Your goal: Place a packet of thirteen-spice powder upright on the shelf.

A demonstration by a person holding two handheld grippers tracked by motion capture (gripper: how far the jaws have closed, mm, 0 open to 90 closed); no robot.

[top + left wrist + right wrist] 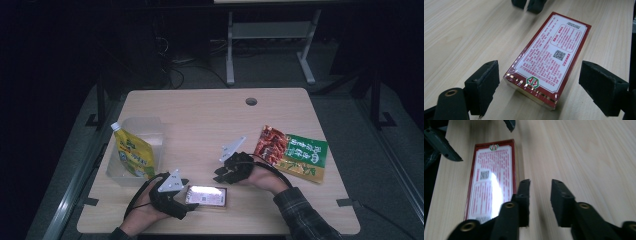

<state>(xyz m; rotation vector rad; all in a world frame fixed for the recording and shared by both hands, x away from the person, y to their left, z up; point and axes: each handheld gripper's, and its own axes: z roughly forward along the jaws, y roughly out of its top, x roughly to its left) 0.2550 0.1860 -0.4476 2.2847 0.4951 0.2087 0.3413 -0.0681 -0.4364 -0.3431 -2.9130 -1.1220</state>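
Straddling the red box (548, 59) with your left gripper (539, 82), jaws wide, pads clear of both long sides, gripping nothing | box flat on the table (210, 120), between your two grippers | your right gripper (540, 200) partly open, empty, box just beside its left finger (523, 197).
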